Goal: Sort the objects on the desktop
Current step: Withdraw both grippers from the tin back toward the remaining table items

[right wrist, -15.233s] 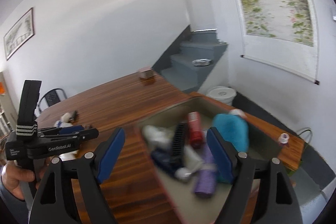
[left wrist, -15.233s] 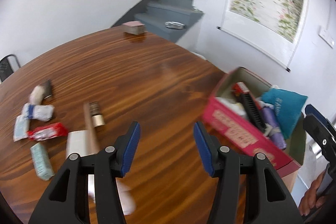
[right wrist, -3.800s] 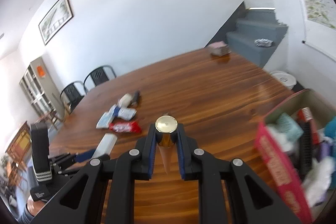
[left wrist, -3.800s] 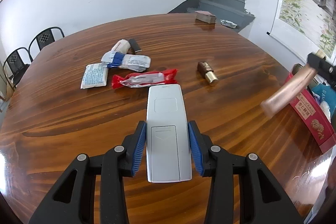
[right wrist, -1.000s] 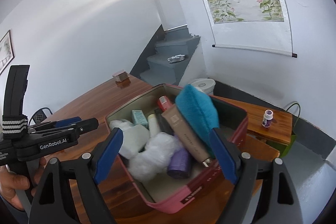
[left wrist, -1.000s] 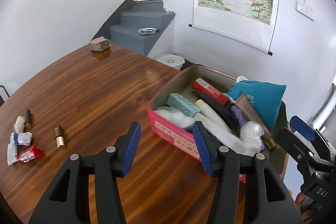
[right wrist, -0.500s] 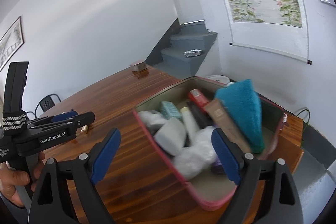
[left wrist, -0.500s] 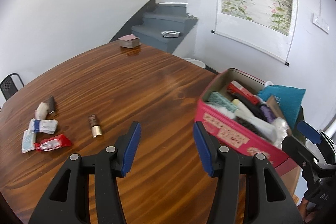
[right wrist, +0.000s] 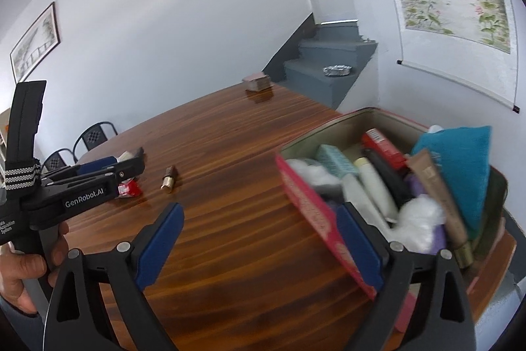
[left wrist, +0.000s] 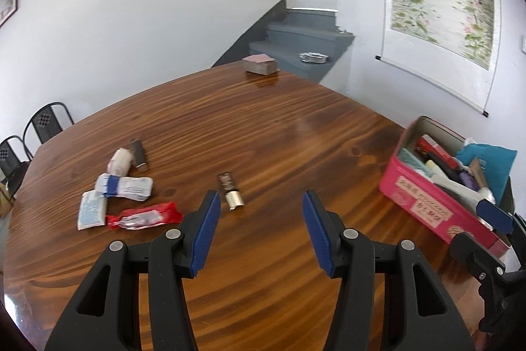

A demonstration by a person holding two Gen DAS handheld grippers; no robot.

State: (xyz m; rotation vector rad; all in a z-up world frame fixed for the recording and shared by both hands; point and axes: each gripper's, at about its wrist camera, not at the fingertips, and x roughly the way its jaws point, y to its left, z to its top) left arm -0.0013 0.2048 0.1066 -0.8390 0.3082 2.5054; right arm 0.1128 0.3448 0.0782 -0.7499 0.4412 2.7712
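The left claw (left wrist: 259,222) hangs released above the wooden desk (left wrist: 263,127), its blue-padded jaws wide apart with nothing between them. Just ahead of its left jaw lies a lipstick (left wrist: 230,191), dark cap pointing away and metallic base toward the camera. Further left sits a loose cluster of items: a red wrapped packet (left wrist: 144,216) nearest the claw, a white sachet (left wrist: 92,209) touching its left end, a white-and-blue packet (left wrist: 126,186) just behind those, and beyond it a small whitish roll (left wrist: 119,162) beside a dark flat piece (left wrist: 138,152). At the desk's far edge rests a small pinkish block (left wrist: 260,64). On the right side of the desk stands the pink box (left wrist: 427,203), crammed with things. The right claw (right wrist: 259,239) is likewise released and empty, hovering with its right jaw over the near wall of the pink box (right wrist: 309,206). Inside that box a teal pouch (right wrist: 460,166) leans against the right side, a tan tube (right wrist: 440,196) lies slanted beside it, a white bottle (right wrist: 374,183) and a dark comb-like piece (right wrist: 388,176) run lengthwise, a red carton (right wrist: 384,147) sits toward the back, a green patterned pack (right wrist: 335,160) lies left of it, and white crinkled plastic (right wrist: 417,226) bulges near the front. From this view the lipstick (right wrist: 169,176) lies well left of the box, next to the left claw held in a hand (right wrist: 23,272).
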